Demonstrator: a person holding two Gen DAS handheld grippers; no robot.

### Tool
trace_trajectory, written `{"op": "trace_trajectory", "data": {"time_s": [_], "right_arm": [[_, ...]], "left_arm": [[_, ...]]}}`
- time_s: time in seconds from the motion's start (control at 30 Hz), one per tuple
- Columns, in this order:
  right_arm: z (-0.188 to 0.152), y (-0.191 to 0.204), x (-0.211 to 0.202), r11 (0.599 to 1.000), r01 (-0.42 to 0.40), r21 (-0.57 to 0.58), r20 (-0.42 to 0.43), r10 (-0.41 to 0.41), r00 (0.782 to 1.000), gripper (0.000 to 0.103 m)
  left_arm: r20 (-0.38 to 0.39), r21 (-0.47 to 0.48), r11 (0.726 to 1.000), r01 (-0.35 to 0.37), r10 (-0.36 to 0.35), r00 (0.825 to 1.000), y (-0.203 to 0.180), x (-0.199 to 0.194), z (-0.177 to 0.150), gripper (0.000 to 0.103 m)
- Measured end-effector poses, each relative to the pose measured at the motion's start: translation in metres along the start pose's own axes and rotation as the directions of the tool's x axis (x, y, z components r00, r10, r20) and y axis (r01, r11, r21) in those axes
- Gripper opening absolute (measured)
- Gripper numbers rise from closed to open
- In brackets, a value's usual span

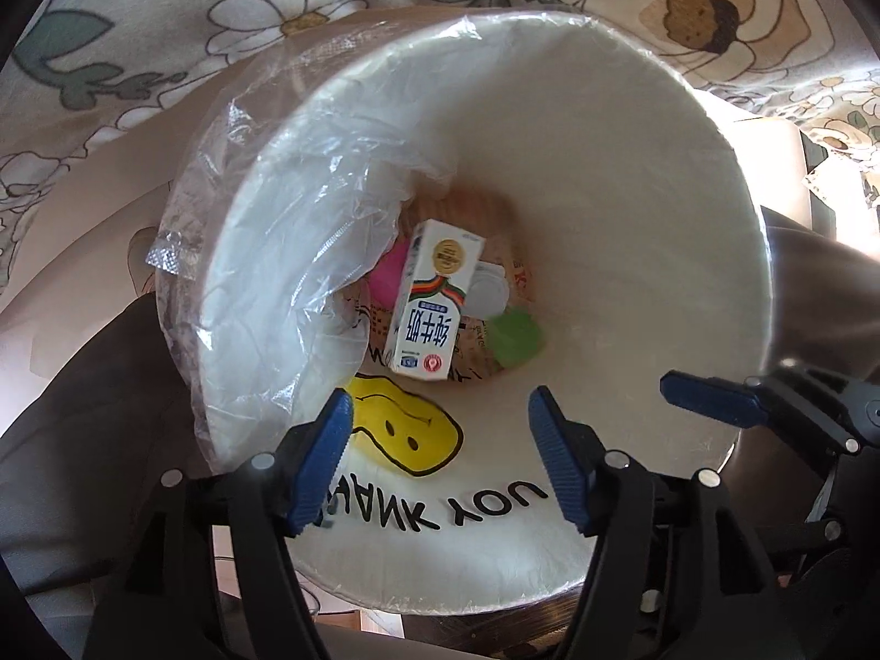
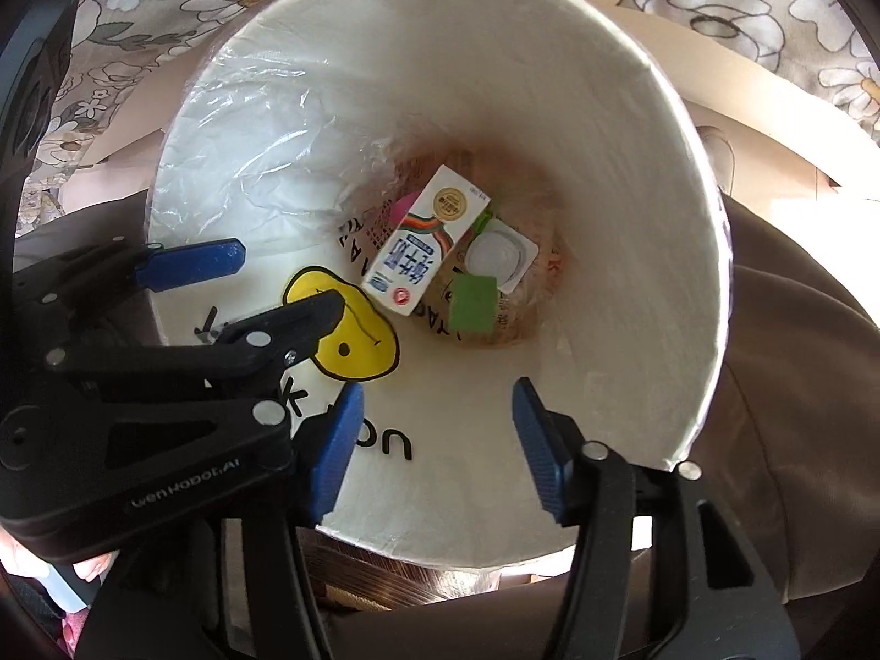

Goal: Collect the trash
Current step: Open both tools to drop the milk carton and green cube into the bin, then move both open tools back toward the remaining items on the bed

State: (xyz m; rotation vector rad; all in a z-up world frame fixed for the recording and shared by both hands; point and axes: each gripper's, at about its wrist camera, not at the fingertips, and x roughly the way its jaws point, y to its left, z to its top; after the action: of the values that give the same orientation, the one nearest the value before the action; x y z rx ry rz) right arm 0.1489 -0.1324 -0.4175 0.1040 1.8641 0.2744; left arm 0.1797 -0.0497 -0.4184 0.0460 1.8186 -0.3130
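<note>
Floral cloth lies behind everything. Both hand-held grippers, left (image 1: 437, 459) and right (image 2: 437, 448), hang open and empty over a white bin (image 2: 687, 176) with glossy liner. Deep below, a carton (image 1: 432, 305) lies lengthwise away, beside perhaps a cup (image 2: 500, 256).

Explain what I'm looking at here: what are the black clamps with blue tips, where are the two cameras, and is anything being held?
Those clamps are handheld grippers, one in each of a person's hands, each carrying a camera that looks along its fingers. The left gripper and the right gripper both point down into a white bin lined with a printed plastic bag. Each also shows in the other's picture. At the bottom lie a milk carton, a white cup, a green piece and something pink. Both grippers stand open and hold nothing.
</note>
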Motion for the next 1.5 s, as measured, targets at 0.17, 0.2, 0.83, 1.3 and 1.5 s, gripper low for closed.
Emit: {"op": "trace_trajectory", "data": {"time_s": [0.17, 0.2, 0.83, 1.3, 1.5], "right_arm": [[-0.002, 0.004, -0.001, 1.000, -0.003, -0.007, 0.001, 0.003, 1.000, 0.058], [-0.002, 0.004, 0.002, 1.000, -0.001, -0.010, 0.002, 0.001, 1.000, 0.058], [-0.024, 0.014, -0.010, 0.999, 0.002, -0.054, 0.017, -0.001, 1.000, 0.059], [-0.072, 0.014, -0.134, 0.983, 0.083, -0.161, 0.249, -0.041, 0.968, 0.058], [-0.093, 0.021, -0.230, 0.970, 0.116, -0.216, 0.461, -0.003, 0.888, 0.059]], "left_arm": [[-0.002, 0.003, 1.000, 0.001, -0.001, 1.000, -0.001, 0.000, 0.000, 0.069], [-0.002, 0.005, 1.000, 0.001, -0.001, 1.000, 0.003, 0.000, -0.001, 0.069], [0.164, 0.098, 0.990, -0.106, 0.089, 0.982, -0.001, -0.054, -0.029, 0.089], [0.485, -0.014, 0.997, -0.073, 0.071, 0.871, 0.047, -0.217, -0.094, 0.089], [0.639, -0.063, 0.997, -0.053, 0.081, 0.765, 0.065, -0.312, -0.108, 0.092]]}}
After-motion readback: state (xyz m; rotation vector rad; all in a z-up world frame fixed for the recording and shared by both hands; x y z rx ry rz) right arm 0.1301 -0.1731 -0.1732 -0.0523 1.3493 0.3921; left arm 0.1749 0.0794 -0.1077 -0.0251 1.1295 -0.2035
